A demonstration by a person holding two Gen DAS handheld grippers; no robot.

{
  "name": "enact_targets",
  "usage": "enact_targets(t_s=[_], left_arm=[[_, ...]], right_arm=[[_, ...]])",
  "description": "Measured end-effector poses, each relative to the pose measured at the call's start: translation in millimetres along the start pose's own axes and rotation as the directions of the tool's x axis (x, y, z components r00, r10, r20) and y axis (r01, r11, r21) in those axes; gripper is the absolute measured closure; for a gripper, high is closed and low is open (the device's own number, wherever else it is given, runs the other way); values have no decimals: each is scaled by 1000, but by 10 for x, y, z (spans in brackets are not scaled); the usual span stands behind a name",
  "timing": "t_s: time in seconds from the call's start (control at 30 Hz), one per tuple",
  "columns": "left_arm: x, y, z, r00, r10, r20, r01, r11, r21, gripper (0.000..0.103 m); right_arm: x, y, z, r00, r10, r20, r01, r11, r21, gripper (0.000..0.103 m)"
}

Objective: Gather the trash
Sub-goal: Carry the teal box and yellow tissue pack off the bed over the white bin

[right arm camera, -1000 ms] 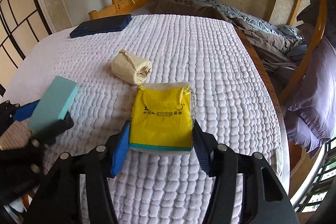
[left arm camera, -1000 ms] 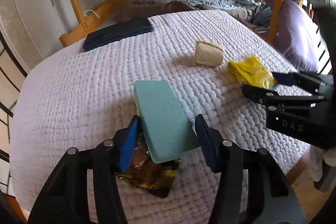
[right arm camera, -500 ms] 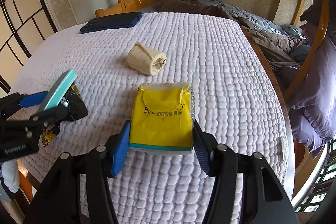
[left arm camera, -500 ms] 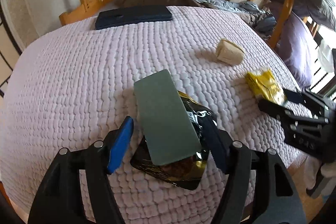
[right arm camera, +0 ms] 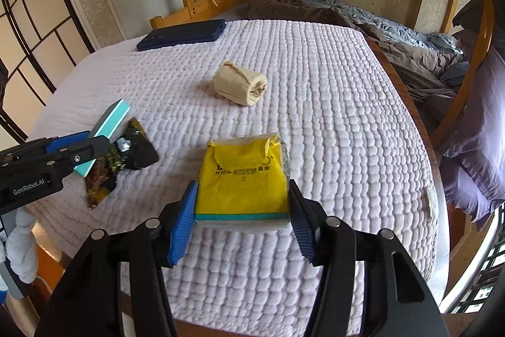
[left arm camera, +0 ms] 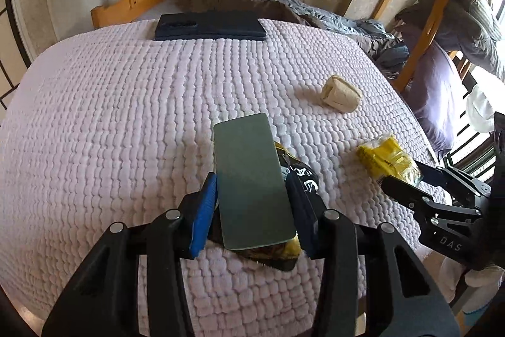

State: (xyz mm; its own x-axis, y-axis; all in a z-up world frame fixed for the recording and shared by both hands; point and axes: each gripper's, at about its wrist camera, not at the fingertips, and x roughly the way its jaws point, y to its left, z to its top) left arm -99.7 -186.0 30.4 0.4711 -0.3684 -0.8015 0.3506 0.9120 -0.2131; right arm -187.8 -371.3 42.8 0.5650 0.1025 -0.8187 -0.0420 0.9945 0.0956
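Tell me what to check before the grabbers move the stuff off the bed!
1. Left gripper shut on the flat teal rectangular block: ok.
2. Dark crinkly foil wrapper held too: cannot tell; it hangs under the block.
3. Right gripper shut on the yellow plastic tissue pack: ok.
4. Beige rolled paper wad collected: not ok, lying loose on the white quilted cover.
5. Dark blue flat phone clear of both grippers: ok.
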Motion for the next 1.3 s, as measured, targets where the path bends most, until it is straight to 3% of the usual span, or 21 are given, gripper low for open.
enact_targets(t_s=[0.27, 0.4, 0.47, 0.53, 0.67, 0.7, 0.73, 1.17, 1.3], left_arm=[[-156, 20, -108, 1000, -31, -1, 31, 999, 12, 56], [-210, 23, -196, 1000, -18, -8, 18, 999, 37, 56], [-215, 31, -247, 1000, -9, -16, 10, 999, 51, 56], [-196, 53, -299, 1000, 0, -29, 1, 998, 58, 56], [-156, 100, -350, 999, 9, -43, -7, 999, 52, 56], [-149, 109, -359, 999, 13, -44, -10, 999, 53, 56], [-146, 113, -366, 999, 14, -44, -12, 998, 56, 56], [-315, 121, -482, 999, -3, -39, 7, 996, 91, 56], [-250, 114, -407, 999, 32, -34, -29, 995, 91, 52]], right_arm=[[-174, 125, -99, 999, 45, 9, -45, 999, 10, 50], [-158, 248, -197, 1000, 8, -15, -9, 999, -34, 49], [-134, 298, -240, 1000, -15, -22, 14, 999, -47, 45], [-106, 318, -249, 1000, -16, -27, 15, 999, -41, 34], [-23, 341, -233, 999, -29, -34, 28, 999, -29, 33], [7, 347, -229, 999, -34, -40, 33, 999, -31, 38], [23, 355, -225, 998, -42, -42, 41, 999, -36, 50], [-290, 502, -395, 1000, -7, -15, 6, 998, -61, 52], [-280, 562, -422, 1000, -15, -18, 14, 998, -63, 52]])
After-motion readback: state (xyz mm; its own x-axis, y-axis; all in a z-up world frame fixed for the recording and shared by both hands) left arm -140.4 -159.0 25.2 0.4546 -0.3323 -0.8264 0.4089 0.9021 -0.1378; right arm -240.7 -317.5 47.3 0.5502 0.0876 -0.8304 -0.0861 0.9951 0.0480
